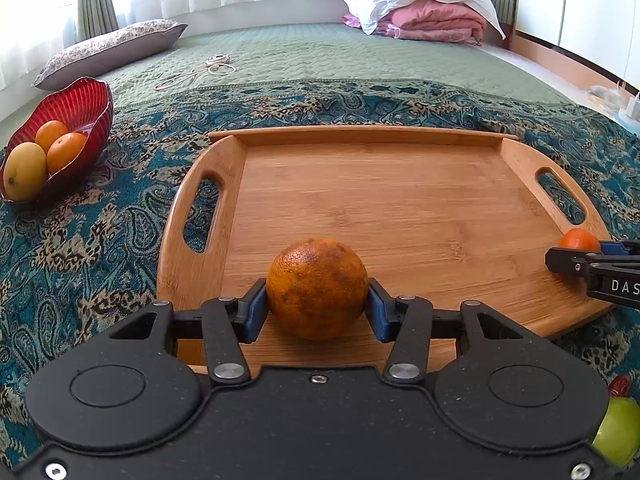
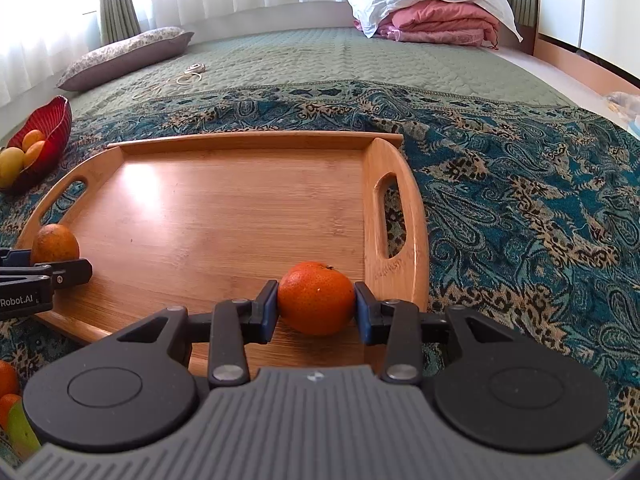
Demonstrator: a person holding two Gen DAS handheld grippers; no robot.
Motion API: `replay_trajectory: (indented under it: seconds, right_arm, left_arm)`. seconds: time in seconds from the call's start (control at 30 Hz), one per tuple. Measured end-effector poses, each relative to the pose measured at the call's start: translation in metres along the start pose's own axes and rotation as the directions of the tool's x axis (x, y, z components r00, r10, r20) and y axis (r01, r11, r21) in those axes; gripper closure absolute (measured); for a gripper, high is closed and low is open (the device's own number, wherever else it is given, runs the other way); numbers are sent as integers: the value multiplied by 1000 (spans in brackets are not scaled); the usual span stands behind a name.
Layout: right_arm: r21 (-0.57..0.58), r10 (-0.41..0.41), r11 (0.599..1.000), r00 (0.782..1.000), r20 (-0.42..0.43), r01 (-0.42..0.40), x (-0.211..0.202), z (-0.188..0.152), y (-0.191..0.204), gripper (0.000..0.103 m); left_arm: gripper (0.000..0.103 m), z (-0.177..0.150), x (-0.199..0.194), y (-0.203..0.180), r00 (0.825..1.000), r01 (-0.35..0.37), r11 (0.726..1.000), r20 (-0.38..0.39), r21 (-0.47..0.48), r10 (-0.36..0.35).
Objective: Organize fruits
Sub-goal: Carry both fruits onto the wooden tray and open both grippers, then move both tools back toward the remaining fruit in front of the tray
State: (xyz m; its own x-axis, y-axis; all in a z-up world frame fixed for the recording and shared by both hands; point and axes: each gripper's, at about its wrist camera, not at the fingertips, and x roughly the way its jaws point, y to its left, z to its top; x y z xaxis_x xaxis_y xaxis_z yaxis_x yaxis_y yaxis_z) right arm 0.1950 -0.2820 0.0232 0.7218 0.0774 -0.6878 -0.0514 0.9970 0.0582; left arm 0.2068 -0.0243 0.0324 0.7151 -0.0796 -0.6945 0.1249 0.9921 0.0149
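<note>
While both hand-held grippers reach level over the tray — each clamps an orange

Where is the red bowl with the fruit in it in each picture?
Left wrist view: the red bowl sits at the far left edge, on the patterned blanket, left of the wooden tray.
Right wrist view: the red bowl is again at the far left, smaller, beyond the tray's left handle.
Shared landmark: the wooden tray, seen in both views with the bowl off its left side.
</note>
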Motion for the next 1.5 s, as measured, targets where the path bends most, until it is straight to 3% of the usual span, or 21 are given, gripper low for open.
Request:
replay_trajectory:
  seconds: [0.43, 0.57, 0.7, 0.83, 1.07, 1.23, 1.5]
  right_arm:
    - [-12, -6, 1000, 1000, 0, 6, 0, 0, 2, 59]
    - [-7, 3, 1000, 1000, 3, -3, -1, -1, 2, 48]
    - [2, 20, 1000, 1000, 5, -20, -3, -2, 1, 46]
    - [3, 29, 1000, 999, 20, -29, -8, -3, 1, 39]
    - [-18, 43, 999, 997, 62, -42, -26, -5, 5, 25]
    - [-40, 45, 998, 992, 116, -40, -46, -19, 11, 15]
    - [-74, 57, 996, 983, 176, -44, -77, -48, 20, 11]
  left_arm:
    - [55, 1, 0, 0, 1000, -1, 1000, -1, 4, 1]
    - [54, 1, 0, 0, 1000, -2, 1000, -2, 7, 2]
    - [52, 1, -5, 0, 1000, -11, 1000, 16, 17, 10]
    - [36, 2, -13, -1, 999, -9, 999, 39, 35, 8]
    - [16, 0, -34, -5, 997, -7, 998, 81, 60, 2]
    - [8, -10, -55, -5, 993, 8, 998, 113, 59, -15]
    - [0, -36, -86, -7, 986, 0, 998, 167, 70, -12]
